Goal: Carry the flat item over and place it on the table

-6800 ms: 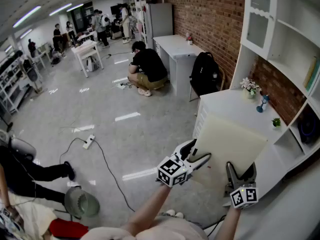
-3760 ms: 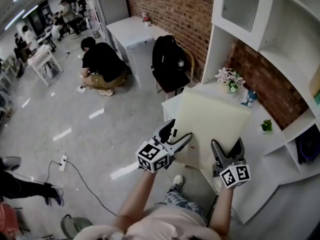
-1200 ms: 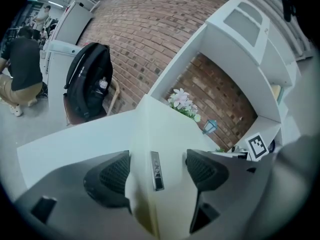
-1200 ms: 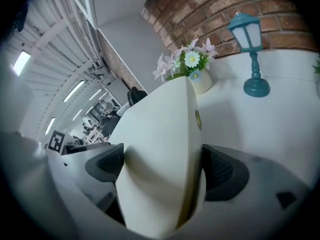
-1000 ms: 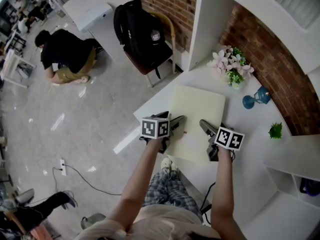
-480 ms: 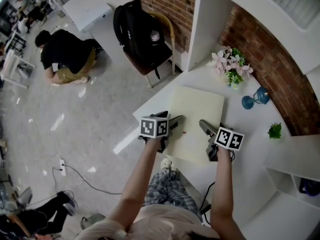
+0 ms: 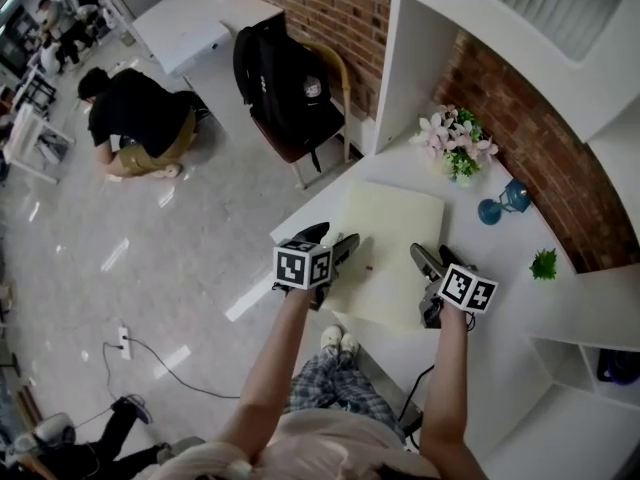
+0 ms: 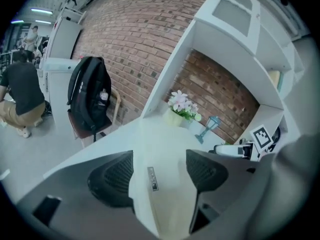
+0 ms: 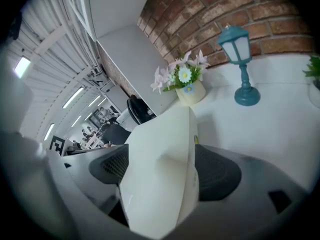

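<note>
Left claw [image 7: 343,245] clamps board [image 7: 395,233] at its 8 o'clock edge; right claw [image 7: 421,259] at 4 – jaws closing, board between them. Board looks down on table [image 7: 510,268], flowers [image 7: 455,140] at 1. Remaining: release, back off.

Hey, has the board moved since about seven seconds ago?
Yes. The board was held up tilted, well short of the flowers; now it lies on the table, its far edge close to them.
</note>
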`<state>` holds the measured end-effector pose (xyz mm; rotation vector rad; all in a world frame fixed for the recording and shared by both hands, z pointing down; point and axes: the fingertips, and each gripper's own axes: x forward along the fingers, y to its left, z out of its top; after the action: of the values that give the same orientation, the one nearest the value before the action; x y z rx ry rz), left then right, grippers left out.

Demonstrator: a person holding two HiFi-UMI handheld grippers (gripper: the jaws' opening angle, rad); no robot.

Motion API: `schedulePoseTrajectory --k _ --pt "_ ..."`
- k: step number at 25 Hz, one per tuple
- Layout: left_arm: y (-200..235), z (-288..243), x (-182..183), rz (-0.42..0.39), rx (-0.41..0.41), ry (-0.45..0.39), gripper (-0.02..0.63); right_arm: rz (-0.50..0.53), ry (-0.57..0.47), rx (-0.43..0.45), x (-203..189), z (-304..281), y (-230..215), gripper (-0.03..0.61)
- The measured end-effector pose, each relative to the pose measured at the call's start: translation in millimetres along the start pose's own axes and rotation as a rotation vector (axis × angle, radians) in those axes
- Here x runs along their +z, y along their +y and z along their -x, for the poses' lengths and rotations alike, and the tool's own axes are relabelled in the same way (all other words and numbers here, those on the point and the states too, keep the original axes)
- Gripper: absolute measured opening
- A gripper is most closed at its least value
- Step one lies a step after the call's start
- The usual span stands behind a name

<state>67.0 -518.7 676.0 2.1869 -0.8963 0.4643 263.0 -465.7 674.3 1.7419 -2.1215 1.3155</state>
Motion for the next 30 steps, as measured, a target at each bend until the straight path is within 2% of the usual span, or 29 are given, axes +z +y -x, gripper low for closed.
schedulePoseTrajectory --k 3,8,13,15,21,25,30 --pt "-11 23 19 -0.047 0.008 -0.070 0.334 0.036 -0.072 0.024 15 23 15 0.357" --pt "-40 65 54 -0.118 -0.008 -0.207 0.221 0.166 -0.273 0.042 48 70 48 0.230" --pt "-68 114 79 -0.249 0.005 -0.368 0.086 0.292 -0.476 0.046 75 125 82 0.119" --pt "-77 134 87 -0.306 0.015 -0.438 0.058 0.324 -0.532 0.036 80 144 92 0.072" --pt "-106 184 100 -0.388 -0.028 -0.597 0.031 0.375 -0.644 -0.008 86 191 110 0.033" --pt "-125 203 110 -0.441 -0.042 -0.633 0.028 0.427 -0.705 -0.040 91 213 120 0.020" --pt "-126 212 109 -0.412 -0.044 -0.651 0.028 0.465 -0.758 -0.073 93 233 125 0.018"
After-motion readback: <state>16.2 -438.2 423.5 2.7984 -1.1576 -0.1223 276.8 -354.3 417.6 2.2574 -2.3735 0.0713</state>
